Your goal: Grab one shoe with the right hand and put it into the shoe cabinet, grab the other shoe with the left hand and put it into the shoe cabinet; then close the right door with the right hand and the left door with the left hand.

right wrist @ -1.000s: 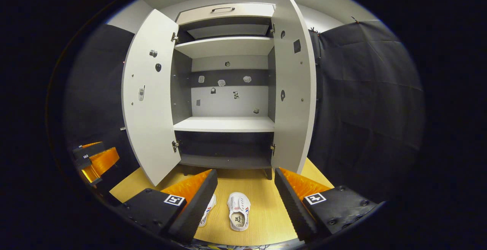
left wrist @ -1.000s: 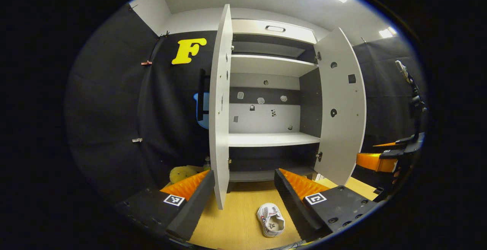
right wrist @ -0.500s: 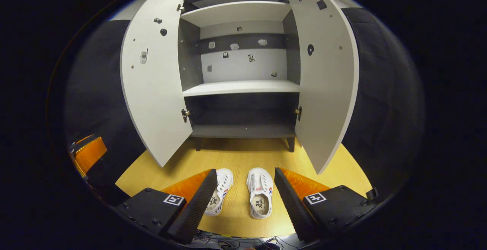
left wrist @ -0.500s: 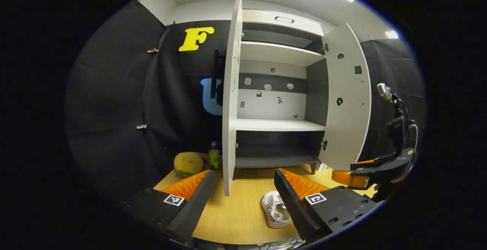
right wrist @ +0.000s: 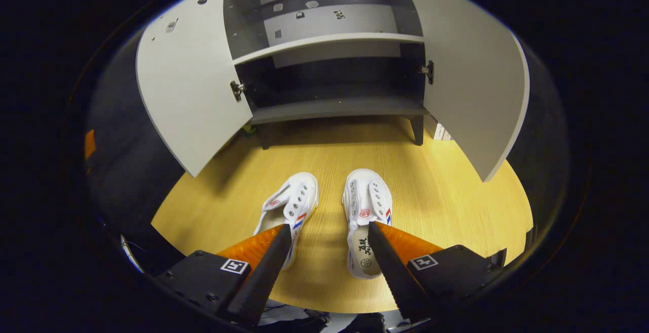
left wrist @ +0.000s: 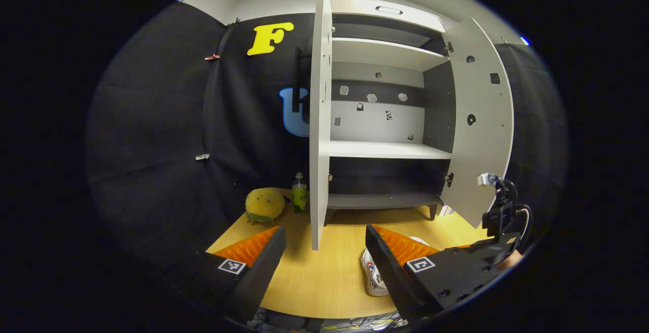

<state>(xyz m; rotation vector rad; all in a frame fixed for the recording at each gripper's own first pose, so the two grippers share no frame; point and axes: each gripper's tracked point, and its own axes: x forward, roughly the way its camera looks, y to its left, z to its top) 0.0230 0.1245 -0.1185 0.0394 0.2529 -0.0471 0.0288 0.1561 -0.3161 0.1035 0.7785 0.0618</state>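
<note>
Hovering right gripper (right wrist: 324, 231) above right shoe (right wrist: 366, 221), fingers apart — lined up for grab; left gripper (left wrist: 324, 234) likewise apart, waiting.

I can read nothing in either camera. The right shoe (right wrist: 366, 206) has dark printed characters on its insole and a small red round emblem on its tongue. Both are too small for me to make out. The left shoe (right wrist: 291, 201) has a similar red mark, equally unreadable. Each finger of the right gripper (right wrist: 328, 226) and the left gripper (left wrist: 324, 228) bears a square black-and-white coded tag, a pattern rather than text. The green bottle (left wrist: 299, 200), far off on the left, has a blurred label.
</note>
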